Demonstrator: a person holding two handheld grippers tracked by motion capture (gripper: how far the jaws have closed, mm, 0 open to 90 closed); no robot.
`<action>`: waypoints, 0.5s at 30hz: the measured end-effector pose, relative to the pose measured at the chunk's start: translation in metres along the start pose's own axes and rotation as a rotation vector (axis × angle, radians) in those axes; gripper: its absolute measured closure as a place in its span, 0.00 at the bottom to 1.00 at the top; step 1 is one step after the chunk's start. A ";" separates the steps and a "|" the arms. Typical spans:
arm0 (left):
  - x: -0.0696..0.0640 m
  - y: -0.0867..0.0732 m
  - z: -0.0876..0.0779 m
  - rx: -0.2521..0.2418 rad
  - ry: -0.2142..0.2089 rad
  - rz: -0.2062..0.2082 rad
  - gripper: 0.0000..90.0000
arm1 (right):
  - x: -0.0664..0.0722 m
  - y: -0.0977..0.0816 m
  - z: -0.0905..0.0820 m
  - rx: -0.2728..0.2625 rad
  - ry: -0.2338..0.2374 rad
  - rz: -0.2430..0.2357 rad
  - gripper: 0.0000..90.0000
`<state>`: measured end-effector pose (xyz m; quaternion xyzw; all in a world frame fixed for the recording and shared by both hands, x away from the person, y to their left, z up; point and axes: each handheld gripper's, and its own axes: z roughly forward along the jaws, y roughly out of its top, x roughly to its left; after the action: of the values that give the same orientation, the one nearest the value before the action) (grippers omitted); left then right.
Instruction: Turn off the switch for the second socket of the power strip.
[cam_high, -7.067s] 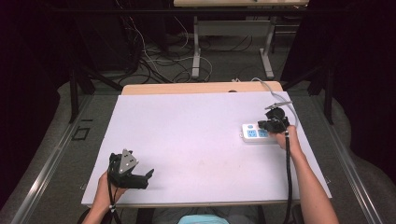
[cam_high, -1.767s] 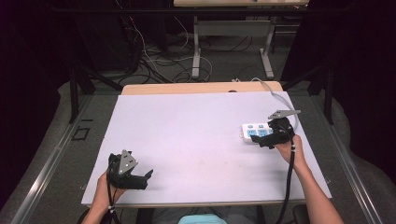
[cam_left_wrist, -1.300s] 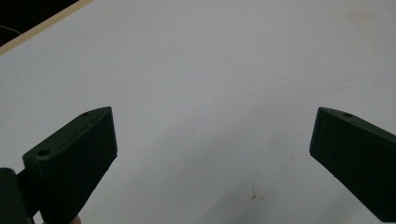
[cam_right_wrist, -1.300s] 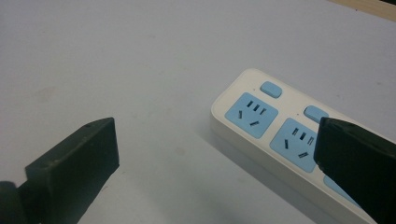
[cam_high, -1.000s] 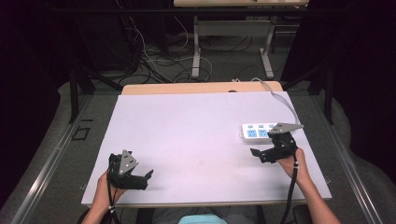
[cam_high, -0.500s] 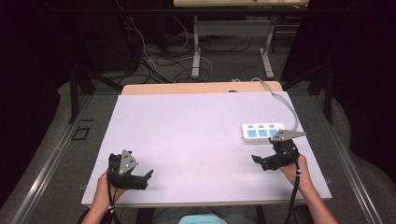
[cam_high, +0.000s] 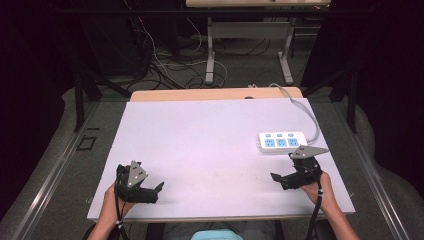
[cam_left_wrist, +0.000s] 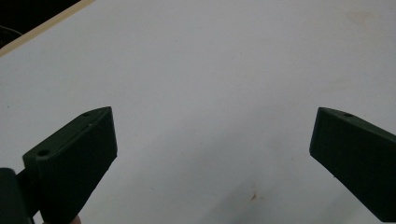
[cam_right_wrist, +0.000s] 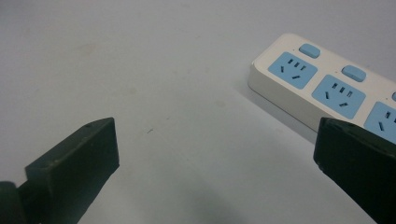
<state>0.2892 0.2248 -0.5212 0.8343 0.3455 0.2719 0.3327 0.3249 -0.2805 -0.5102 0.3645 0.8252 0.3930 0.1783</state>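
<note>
Both tools sit low at the near edge: left tool (cam_high: 159, 187) and right tool (cam_high: 274, 177) spread wide, empty. Power strip (cam_high: 283, 142) lies alone on the counter (cam_high: 210, 135), just beyond the right tool; looks finished.

Left gripper (cam_high: 150, 191): black body, grey three-cornered plate on top, black cable trailing along forearm. Right gripper (cam_high: 285, 180): same black build, grey plate, black cable. Fingers (cam_left_wrist: 77, 154) matte black, wedge-shaped, ridged along inner edge, small round hole near each tip. Forearms bare; thin band at each wrist.
</note>
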 end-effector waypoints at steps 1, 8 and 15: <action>0.000 0.000 0.000 0.001 0.000 0.004 0.01 | 0.001 -0.001 0.000 -0.005 -0.002 -0.001 0.00; 0.000 0.000 0.000 -0.001 0.000 0.000 0.01 | 0.006 -0.010 -0.002 0.011 0.001 -0.008 0.00; 0.000 0.000 0.000 0.007 0.000 0.005 0.01 | 0.010 -0.015 -0.004 0.010 -0.002 -0.014 0.00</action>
<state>0.2892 0.2248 -0.5209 0.8364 0.3443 0.2715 0.3289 0.3086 -0.2815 -0.5195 0.3601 0.8296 0.3871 0.1799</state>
